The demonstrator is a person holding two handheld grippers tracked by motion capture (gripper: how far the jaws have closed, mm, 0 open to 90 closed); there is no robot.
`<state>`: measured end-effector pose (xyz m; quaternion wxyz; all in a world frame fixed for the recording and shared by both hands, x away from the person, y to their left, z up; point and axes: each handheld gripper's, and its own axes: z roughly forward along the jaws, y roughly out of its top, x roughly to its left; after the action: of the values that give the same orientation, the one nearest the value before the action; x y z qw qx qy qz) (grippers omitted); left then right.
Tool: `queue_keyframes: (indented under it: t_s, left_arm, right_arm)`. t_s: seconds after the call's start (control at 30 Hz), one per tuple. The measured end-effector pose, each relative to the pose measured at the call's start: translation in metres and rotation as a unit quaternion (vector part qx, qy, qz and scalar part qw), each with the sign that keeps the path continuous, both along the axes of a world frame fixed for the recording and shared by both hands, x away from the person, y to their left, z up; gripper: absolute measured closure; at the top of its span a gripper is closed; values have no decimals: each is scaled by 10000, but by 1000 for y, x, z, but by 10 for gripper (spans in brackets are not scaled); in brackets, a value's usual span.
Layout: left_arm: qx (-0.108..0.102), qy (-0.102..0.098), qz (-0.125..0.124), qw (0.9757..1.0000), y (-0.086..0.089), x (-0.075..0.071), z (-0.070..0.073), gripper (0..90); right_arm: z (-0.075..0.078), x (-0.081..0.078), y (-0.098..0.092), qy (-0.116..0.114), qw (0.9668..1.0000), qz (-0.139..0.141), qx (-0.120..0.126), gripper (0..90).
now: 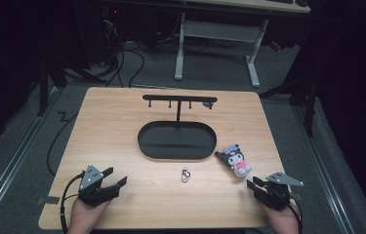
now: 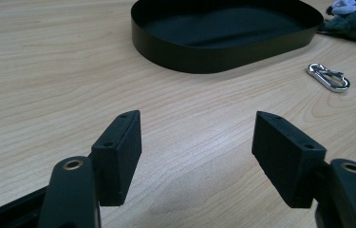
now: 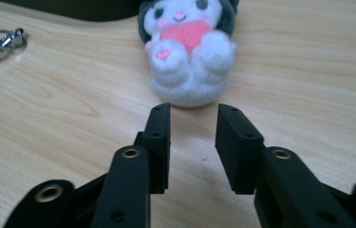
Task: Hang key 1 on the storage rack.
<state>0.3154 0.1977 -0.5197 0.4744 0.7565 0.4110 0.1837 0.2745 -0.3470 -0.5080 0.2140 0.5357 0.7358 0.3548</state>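
A small plush toy (image 1: pixel 235 160) with a dark hood, white face and pink heart lies on the wooden table, right of the black oval tray (image 1: pixel 144 146). In the right gripper view the plush (image 3: pixel 187 52) sits just beyond my right gripper (image 3: pixel 193 121), whose jaws stand a little apart with nothing between them. That right gripper (image 1: pixel 252 184) rests near the table's front right. A silver carabiner clip (image 1: pixel 186 175) lies in front of the tray. My left gripper (image 1: pixel 116 176) is at the front left, jaws wide open and empty (image 2: pixel 197 142), facing the tray (image 2: pixel 204 59) and the clip (image 2: pixel 328 77).
A black T-shaped hook stand (image 1: pixel 179 100) rises from the tray's back part. The clip (image 3: pixel 2 43) lies left of the plush in the right gripper view. The table's front edge is close behind both hands. A white desk frame (image 1: pixel 217 34) stands beyond the table.
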Motion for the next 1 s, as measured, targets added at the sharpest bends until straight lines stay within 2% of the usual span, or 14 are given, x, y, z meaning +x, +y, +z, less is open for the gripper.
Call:
queue_keyframes:
  t_s: [0.07,0.13,0.3,0.33,0.43,0.47,0.53,0.57,0.73,0.77,0.87,0.9,0.93,1.0]
  left_arm:
    - [29,13,-28,10000,0,1,-1,345]
    - [40,30,-64,10000,0,3,-3,345]
    - [38,41,-150,9999,-1,3,-4,343]
    - [25,43,-185,9998,-1,3,-5,342]
    - [9,57,-229,9997,-2,2,-5,342]
    - [-12,71,-279,9996,-3,2,-5,339]
    - [-6,56,-311,9995,-4,2,-4,338]
    - [11,27,-353,9994,-5,1,-3,338]
    - [-20,-25,-363,9993,-5,0,-2,339]
    - [-14,-14,-370,9993,-4,0,-2,339]
    - [-28,-2,-344,9994,-2,1,-2,339]
    - [-28,-2,-344,9994,-2,1,-2,339]
    - [-43,-11,-336,9994,-1,1,-2,339]
    - [-42,-19,-336,9994,-1,1,-2,339]
  right_arm:
    - [-1,0,0,33,10000,-16,6,609]
    - [-2,0,1,142,9999,-33,-20,527]
    - [1,3,4,328,9994,13,-140,448]
    - [5,4,7,470,9987,-3,-199,403]
    - [9,7,9,624,9977,52,-268,372]
    - [12,10,12,821,9960,98,-333,341]
    - [13,11,14,864,9956,113,-352,340]
    - [15,14,17,1007,9939,166,-413,321]
    - [19,20,22,1178,9904,190,-699,301]
    - [21,24,25,1312,9876,216,-835,296]
    - [23,28,30,1487,9829,272,-1048,283]
    - [23,28,30,1487,9829,272,-1048,283]
    - [26,29,34,1549,9800,331,-1208,270]
    - [27,30,36,1589,9785,370,-1262,265]
